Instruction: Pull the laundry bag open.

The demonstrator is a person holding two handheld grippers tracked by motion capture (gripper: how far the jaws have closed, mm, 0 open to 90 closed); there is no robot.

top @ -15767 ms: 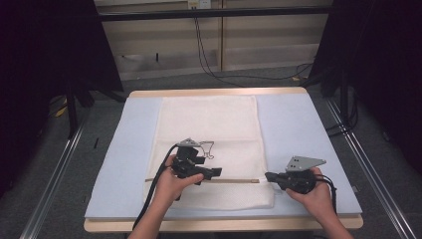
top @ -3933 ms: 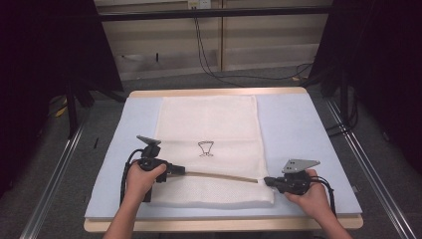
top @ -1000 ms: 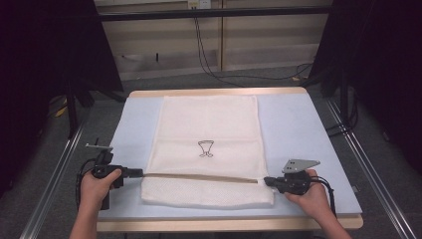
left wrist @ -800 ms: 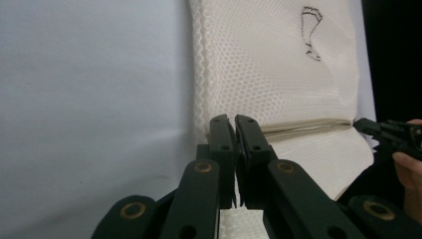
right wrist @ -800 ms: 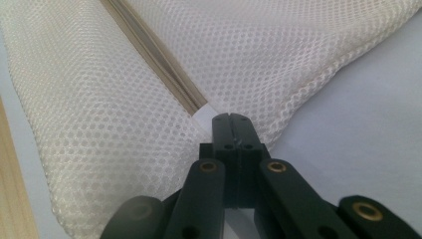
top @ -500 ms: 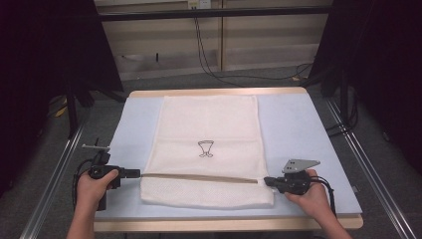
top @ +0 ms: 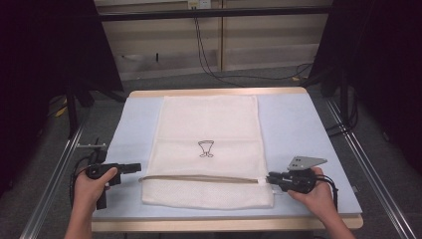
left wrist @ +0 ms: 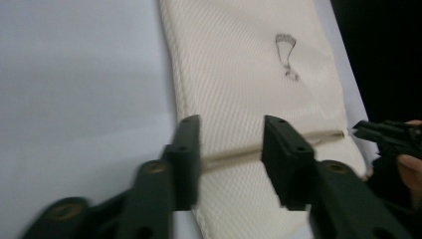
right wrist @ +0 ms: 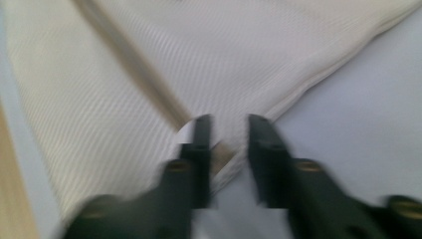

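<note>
My cream bag [top: 206, 149] lies flat on the worktop [top: 298, 124]. My left gripper [left wrist: 231, 144] and right gripper [right wrist: 229, 134] have just opened their jaws, released at either end of its zip [top: 199, 178].

pale blue table [top: 298, 129], cream mesh bag [top: 209, 134]

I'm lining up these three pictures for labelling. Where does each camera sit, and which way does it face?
High view: above the person's table edge, facing forward and down on the cloth bag; forearms, left gripper and right gripper show.
Left gripper view: on the left gripper, facing across the bag's zipper; its jaws stand apart.
Right gripper view: on the right gripper, at the bag's corner; jaws apart.
All three views share the bag and zipper.
</note>
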